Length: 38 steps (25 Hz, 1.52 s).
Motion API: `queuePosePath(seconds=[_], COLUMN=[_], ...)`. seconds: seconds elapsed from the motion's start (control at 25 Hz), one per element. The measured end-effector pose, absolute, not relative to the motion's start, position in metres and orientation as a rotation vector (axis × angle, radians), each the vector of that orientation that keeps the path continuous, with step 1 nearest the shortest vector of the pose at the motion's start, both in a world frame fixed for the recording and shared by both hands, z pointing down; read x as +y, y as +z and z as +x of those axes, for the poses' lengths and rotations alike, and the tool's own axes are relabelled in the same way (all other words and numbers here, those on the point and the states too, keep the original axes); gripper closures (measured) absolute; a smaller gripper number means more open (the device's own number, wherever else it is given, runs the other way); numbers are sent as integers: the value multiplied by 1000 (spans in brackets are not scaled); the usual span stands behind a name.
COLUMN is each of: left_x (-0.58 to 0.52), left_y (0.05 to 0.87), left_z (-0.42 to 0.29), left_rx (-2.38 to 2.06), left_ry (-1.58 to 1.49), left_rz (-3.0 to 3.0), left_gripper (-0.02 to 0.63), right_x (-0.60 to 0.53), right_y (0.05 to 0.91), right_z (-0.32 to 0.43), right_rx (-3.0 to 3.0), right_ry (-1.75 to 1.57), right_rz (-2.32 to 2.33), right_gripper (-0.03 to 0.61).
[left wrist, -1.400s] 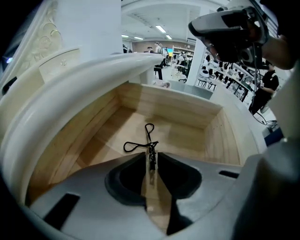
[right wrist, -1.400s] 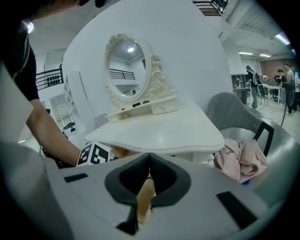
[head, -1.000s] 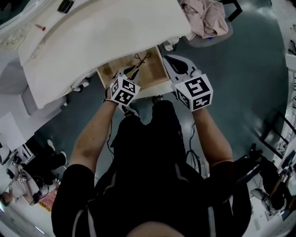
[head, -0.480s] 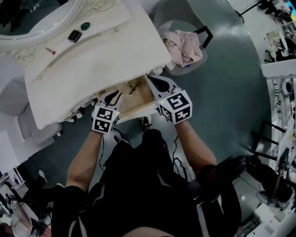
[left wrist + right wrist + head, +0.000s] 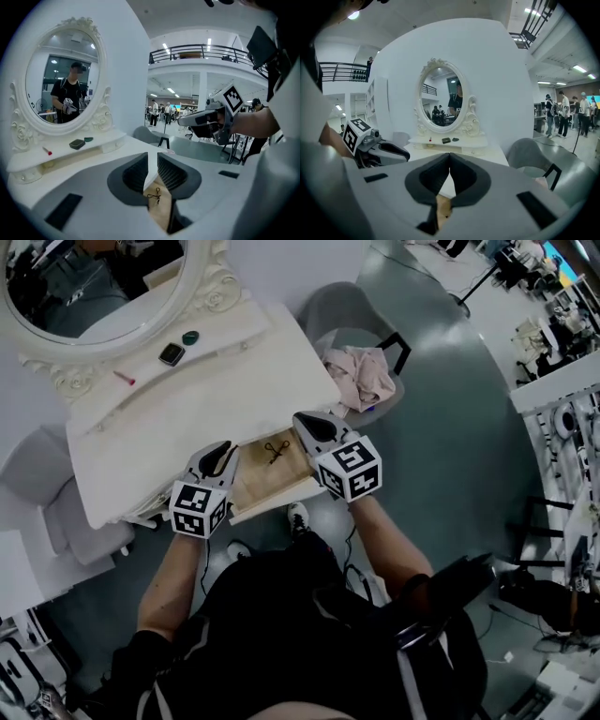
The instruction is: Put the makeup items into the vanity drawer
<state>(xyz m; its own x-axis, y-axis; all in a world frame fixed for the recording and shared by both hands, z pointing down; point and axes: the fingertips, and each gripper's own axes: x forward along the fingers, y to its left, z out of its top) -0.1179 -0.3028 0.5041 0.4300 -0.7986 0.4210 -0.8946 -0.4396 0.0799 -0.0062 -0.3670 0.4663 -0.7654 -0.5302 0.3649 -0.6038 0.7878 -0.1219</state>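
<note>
— Which step is this?
— A pause between trips, I judge. Both forearms reach forward, bent at the elbow. The left gripper [image 5: 223, 448] is at about eleven o'clock and the right gripper [image 5: 307, 423] at one, either side of the open drawer [image 5: 246, 486].
— Carrying anything?
— No. The left jaws stand a narrow slit apart with nothing between them. The right jaws meet at their tips, also empty. Both point away from the person, roughly level.
— What's in the drawer?
— One small dark looped tool [image 5: 276, 450] on its wooden floor, at twelve.
— And outside it?
— Farther off, toward eleven, three things sit on the raised shelf under the mirror [image 5: 94, 287]. There is a dark compact [image 5: 171, 354], a green piece [image 5: 191, 337] just beside it, and a red stick [image 5: 124, 379] apart on their nine o'clock side.
— Next move?
— Probably a long reach over the tabletop [image 5: 187, 427] to that shelf, jaws widened first. The compact looks flat and may be awkward to pinch.
</note>
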Motion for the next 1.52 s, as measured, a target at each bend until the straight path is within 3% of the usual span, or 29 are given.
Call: queuePosePath(seconds=[0.6,1.08,1.52], left_x=[-285,-266,-261], left_y=[395,352,335], left_z=[-161,-182,-197], left_rx=[-1641,-1664,-1728], left_ry=[225,20,78], left_rz=[2490,2460,2450], left_gripper=[607,609,609], right_x=[-362,-350,-348], right_y=[388,344,333], right_z=[-19,-24,-28], right_rx=[-2719,-2773,-2738], right_ry=[188,137,103], right_rz=[935,940,987], right_gripper=[574,574,574])
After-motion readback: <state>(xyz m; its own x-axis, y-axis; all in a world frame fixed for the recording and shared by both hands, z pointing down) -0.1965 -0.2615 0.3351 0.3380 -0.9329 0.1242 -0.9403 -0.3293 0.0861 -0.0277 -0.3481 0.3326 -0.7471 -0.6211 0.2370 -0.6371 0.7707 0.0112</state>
